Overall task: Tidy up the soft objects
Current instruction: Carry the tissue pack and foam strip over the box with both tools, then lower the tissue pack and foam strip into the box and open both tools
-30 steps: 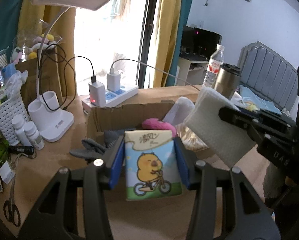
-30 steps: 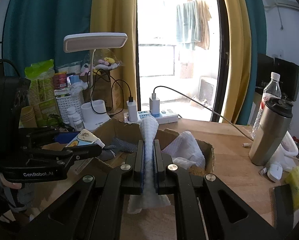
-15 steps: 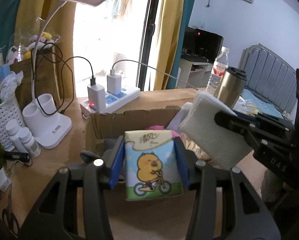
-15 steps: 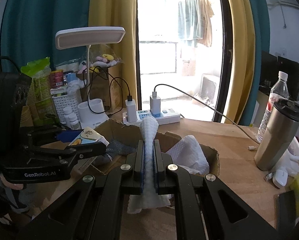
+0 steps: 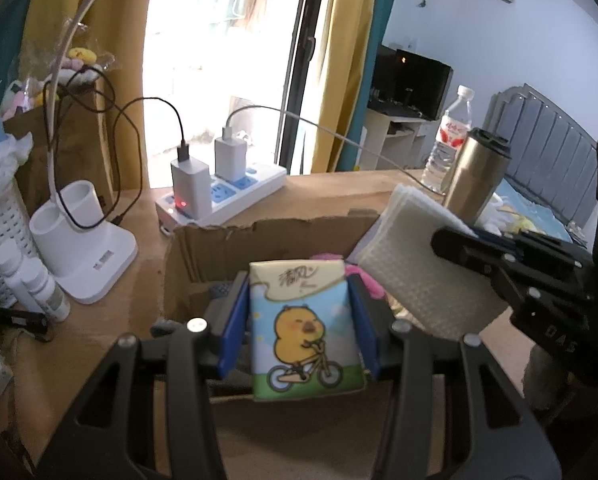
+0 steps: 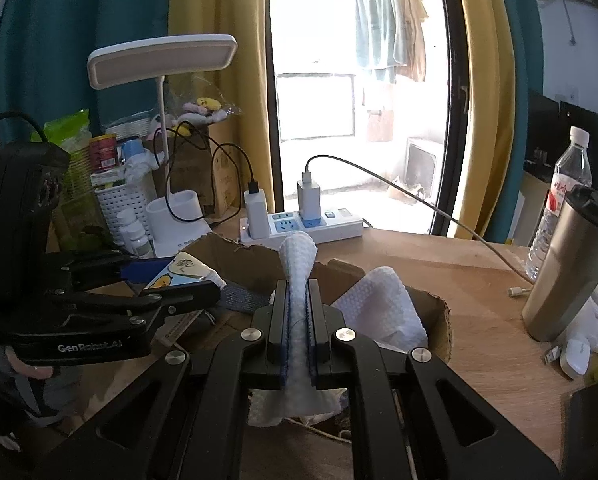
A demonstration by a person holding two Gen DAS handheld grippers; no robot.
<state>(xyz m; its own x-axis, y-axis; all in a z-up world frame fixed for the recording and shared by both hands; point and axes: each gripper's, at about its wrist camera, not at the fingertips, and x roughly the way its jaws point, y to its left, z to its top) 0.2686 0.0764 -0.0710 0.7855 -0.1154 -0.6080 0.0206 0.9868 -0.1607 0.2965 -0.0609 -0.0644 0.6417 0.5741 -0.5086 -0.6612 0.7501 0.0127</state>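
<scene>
1. Your left gripper (image 5: 299, 320) pinches the tissue pack (image 5: 303, 330) just short of the cardboard box (image 5: 259, 240); let go early and it lands outside.
2. Your right gripper (image 6: 298, 316) is pressed together on the folded white cloth (image 6: 297, 264) above the box; its limp tail could snag the rim.

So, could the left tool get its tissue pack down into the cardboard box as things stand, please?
Probably yes. The left tool grips the tissue pack just above the open box, whose top has no lid. The cloth in the right tool hangs beside it, not beneath, though socks and cloths already lie inside.
</scene>
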